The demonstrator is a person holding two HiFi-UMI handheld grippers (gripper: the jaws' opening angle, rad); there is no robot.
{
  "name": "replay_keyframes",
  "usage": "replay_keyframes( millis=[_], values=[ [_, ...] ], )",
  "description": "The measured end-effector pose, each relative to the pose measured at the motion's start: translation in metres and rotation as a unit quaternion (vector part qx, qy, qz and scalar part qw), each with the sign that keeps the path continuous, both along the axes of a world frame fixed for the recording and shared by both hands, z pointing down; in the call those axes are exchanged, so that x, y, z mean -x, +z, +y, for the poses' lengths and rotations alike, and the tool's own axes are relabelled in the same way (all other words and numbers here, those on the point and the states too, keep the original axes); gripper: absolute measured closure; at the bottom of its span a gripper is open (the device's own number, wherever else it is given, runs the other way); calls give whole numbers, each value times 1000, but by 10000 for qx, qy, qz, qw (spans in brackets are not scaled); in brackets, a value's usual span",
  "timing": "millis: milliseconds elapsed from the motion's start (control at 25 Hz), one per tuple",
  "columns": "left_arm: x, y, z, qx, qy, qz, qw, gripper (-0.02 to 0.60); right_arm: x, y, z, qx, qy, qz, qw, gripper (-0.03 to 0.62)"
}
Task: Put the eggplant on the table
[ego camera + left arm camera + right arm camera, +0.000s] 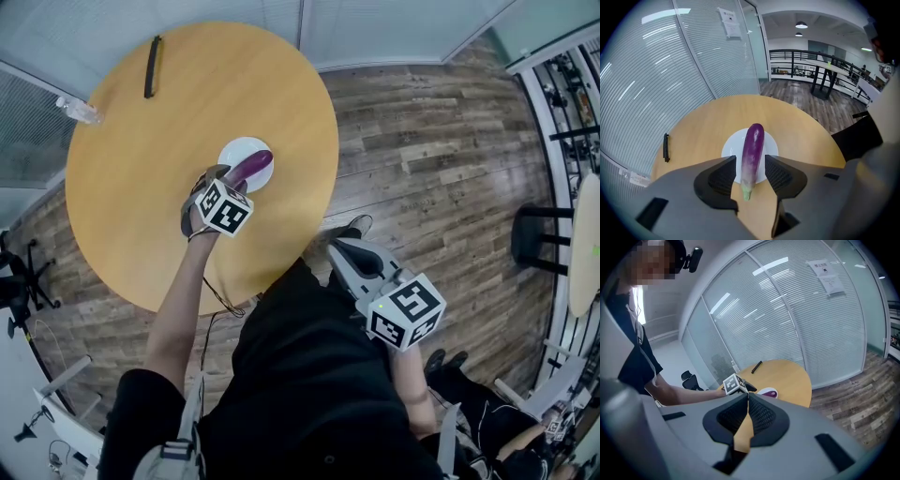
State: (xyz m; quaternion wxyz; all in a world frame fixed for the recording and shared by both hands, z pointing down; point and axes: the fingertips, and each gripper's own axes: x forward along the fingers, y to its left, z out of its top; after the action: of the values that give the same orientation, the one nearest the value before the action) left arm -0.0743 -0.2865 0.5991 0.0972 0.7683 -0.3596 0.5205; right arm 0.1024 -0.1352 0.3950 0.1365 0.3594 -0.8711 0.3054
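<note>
From the head view, the left gripper (228, 180) reaches over a round wooden table (131, 206) to a white plate (234, 150) near the table's right edge. A purple eggplant (253, 166) runs from the jaws out across the plate. Far across the table lie a black pen-like bar (151, 66) and, at the left rim, a clear plastic bottle (77, 111). The right gripper (345, 253) hangs off the table, close to the person's body, above the plank floor (422, 141).

In the left gripper view, the 2 jaws stand only an eggplant's width apart. Their ribbed pads (723, 176) sit against either side of the eggplant's pale lower part and seem to pinch it. Its green stem end points toward the camera over bare wood, and its purple tip lies over the plate. Whether it is lifted off the plate is unclear.

In the right gripper view, the 2 jaws are pressed together with nothing between them. Beyond them are the table, the left gripper's marker cube (734, 383) and a wall of glass with blinds (787, 310).
</note>
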Motion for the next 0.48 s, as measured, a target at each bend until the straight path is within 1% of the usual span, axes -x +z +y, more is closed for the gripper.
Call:
replay_keyframes(
  millis=[120, 280, 400, 480],
  values=[
    [-3, -7, 12, 39, -4, 142, 9999, 382, 1, 2, 10, 37, 13, -36, 10000, 575],
    [-9, -16, 28, 31, 22, 281, 9996, 403, 3, 6, 17, 115, -15, -71, 9999, 574],
    [-11, -20, 41, 38, -13, 382, 9993, 438, 6, 6, 20, 129, -82, -60, 9999, 575],
    [-9, -20, 53, 63, -84, 491, 9987, 450, 11, 6, 24, 141, -118, -57, 9998, 575]
  ],
)
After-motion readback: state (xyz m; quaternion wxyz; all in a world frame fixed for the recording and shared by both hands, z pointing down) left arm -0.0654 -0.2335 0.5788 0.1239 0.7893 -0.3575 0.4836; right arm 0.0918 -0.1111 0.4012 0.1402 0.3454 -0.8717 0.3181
